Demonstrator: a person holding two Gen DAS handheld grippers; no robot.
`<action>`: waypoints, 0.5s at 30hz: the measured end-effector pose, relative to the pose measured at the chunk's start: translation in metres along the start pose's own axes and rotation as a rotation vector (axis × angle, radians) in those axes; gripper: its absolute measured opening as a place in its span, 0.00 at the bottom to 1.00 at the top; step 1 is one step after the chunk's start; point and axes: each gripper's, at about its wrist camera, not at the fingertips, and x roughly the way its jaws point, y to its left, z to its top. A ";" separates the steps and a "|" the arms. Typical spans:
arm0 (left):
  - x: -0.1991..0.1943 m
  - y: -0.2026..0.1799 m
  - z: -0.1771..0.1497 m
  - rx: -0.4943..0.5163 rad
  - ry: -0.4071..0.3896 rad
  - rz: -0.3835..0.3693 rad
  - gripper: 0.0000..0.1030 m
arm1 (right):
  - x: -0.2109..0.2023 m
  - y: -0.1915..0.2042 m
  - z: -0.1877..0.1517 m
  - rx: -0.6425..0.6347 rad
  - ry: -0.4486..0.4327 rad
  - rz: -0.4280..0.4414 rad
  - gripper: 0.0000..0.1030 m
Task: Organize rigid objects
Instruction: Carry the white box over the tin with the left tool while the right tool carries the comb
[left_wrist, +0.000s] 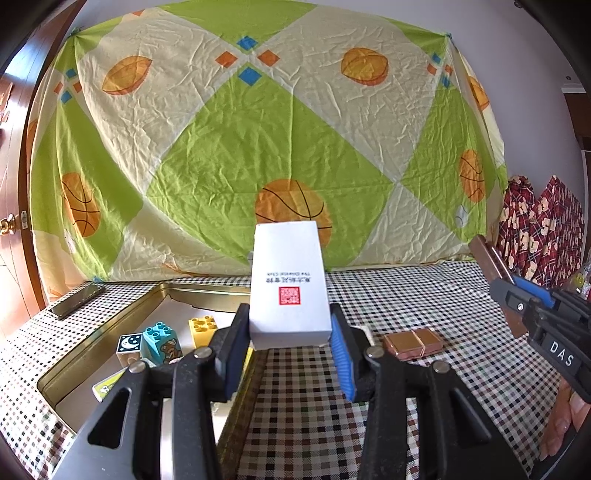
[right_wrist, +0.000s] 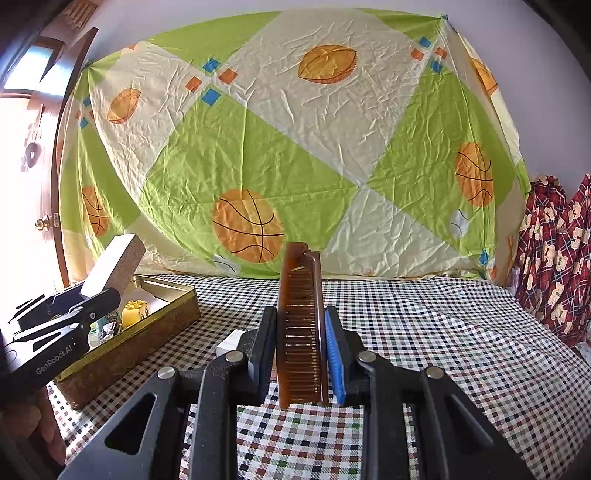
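Gold-coloured metal is framing the tin tray (left_wrist: 122, 314), sitting on the checked tabletop (left_wrist: 424, 295) to the left of the left claw (left_wrist: 290, 341). Only the left wrist view is showing what is lying deep inside it: a moon-printed block (left_wrist: 129, 345), a blue bear brick (left_wrist: 162, 341) and a yellow brick (left_wrist: 202, 326), plus a dark phone (left_wrist: 75, 301) lying beyond the tray's far left corner. That claw is clamping a white box (left_wrist: 290, 284) between its pads, the box sticking forward and up, off the tabletop. Just right of the claw, a brown banded packet (left_wrist: 413, 342) is lying flat on the cloth. Farther right, the right claw (left_wrist: 511, 295) is showing from the side. The right wrist view alone is revealing that the right claw (right_wrist: 301, 350) is gripping a brown comb (right_wrist: 301, 325) edge-up, teeth visible between the pads, with the tray (right_wrist: 147, 328) and left claw (right_wrist: 98, 299) off to its left.
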 end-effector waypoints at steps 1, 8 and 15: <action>0.000 0.001 0.000 -0.002 0.001 0.000 0.39 | 0.001 0.002 0.000 -0.001 0.001 0.005 0.26; -0.004 0.009 -0.001 -0.015 -0.001 0.007 0.39 | 0.005 0.017 -0.001 -0.011 0.009 0.040 0.26; -0.009 0.023 -0.002 -0.032 -0.010 0.026 0.39 | 0.010 0.034 -0.001 -0.016 0.016 0.076 0.26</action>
